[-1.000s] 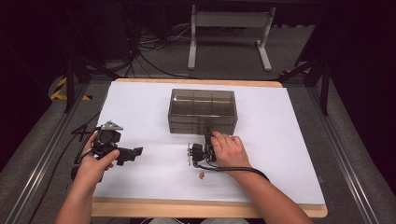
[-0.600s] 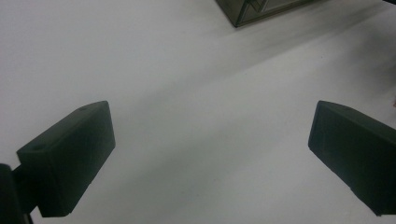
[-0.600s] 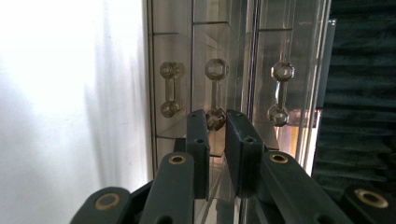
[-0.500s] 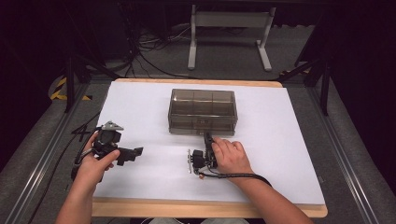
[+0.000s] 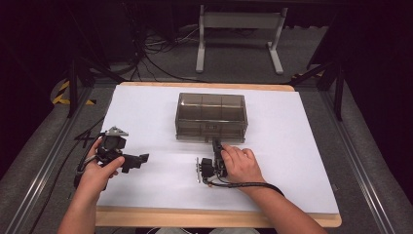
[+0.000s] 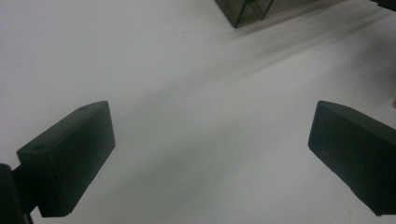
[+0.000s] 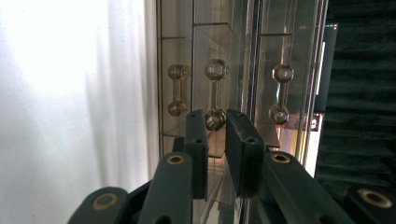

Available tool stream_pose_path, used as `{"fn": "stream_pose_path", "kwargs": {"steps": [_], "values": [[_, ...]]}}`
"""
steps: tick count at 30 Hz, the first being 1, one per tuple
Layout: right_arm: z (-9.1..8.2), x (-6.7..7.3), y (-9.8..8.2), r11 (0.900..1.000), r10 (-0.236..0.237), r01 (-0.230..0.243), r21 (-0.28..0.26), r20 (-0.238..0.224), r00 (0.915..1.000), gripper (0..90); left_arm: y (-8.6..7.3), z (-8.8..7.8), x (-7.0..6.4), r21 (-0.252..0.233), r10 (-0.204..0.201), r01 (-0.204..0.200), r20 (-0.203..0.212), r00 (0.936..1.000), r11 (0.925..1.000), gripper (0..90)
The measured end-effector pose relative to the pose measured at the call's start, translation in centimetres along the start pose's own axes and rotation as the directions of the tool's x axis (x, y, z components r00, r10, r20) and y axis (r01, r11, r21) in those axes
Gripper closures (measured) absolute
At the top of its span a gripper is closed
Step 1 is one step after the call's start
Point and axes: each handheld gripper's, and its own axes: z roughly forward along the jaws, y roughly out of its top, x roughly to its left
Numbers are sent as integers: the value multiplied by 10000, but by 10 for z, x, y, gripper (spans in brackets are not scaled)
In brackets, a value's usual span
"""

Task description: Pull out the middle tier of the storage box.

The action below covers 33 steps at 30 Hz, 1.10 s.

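drawer box (image 5: 211, 117) on white sheet (image 5: 146, 112)

One smoky clear drawer box (image 5: 211, 117) sits on the white table (image 5: 302, 161), and that's the only container out here. Along the box's front face, the right gripper view picks out three dumbbell-shaped drawer handles (image 7: 215, 94), side by side. Two grippers are in play: the left gripper (image 5: 142, 159) well off to the box's left, the right gripper (image 5: 216, 143) right at its front. Two hands, one per gripper.
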Motion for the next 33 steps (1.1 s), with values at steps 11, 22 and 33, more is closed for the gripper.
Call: {"fn": "stream_pose_path", "kwargs": {"steps": [11, 22, 33], "values": [[-7, -4, -3, 9976, 544, -558, -416, -349, 9979, 703, 0, 0, 0, -4, -5, 5, 27, 10000, 10000, 12], [-15, -14, -19, 9793, 1552, -1708, -1090, -1385, 9781, 687, 1, 1, -1, 4, 15, -15, 0, 10000, 10000, 12], [-22, -25, -38, 9358, 2824, -3265, -1330, -2715, 9201, 682, 5, 3, -1, 45, 151, -152, 72, 9999, 9999, 12]]}}
